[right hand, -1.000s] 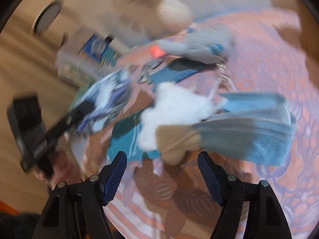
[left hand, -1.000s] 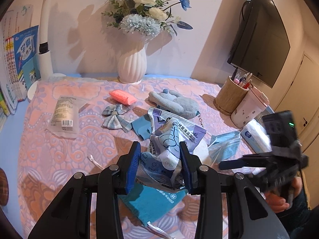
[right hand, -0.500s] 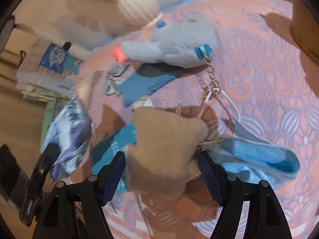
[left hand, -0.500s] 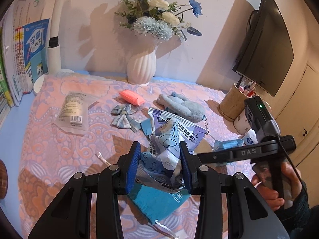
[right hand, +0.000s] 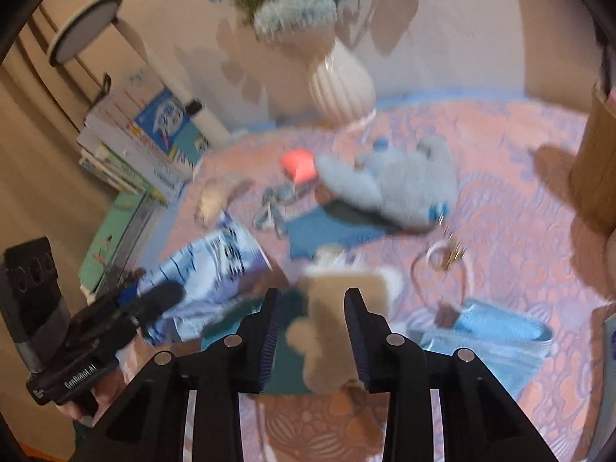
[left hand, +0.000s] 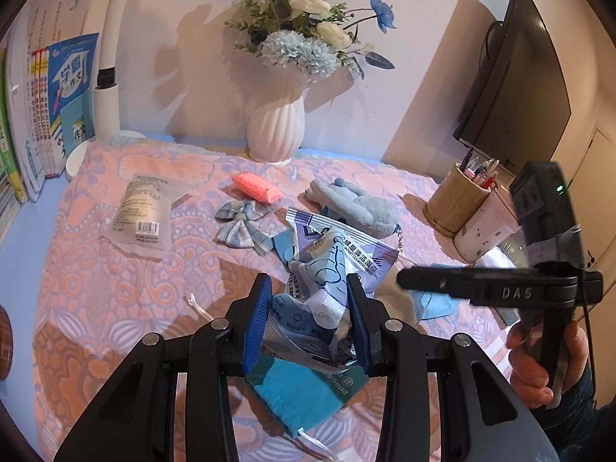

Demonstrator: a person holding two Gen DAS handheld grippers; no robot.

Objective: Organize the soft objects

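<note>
My left gripper is shut on a blue-and-white wipes packet, held crumpled above a teal pouch. In the right wrist view, my right gripper has its jaws closing on a tan plush that bulges between the blue pads. Seen from the left wrist, the right gripper reaches in from the right, held by a hand. A grey-blue plush elephant with a keychain, a plaid bow, a pink block and a blue face mask lie on the patterned cloth.
A white vase of flowers stands at the back. To the right are a bamboo pen holder, a speckled cup and a dark monitor. Books line the left edge, near a clear packet.
The right gripper's jaws have narrowed around the tan plush, and its view has swung up toward the vase. The left gripper keeps the wipes packet and has barely moved.
</note>
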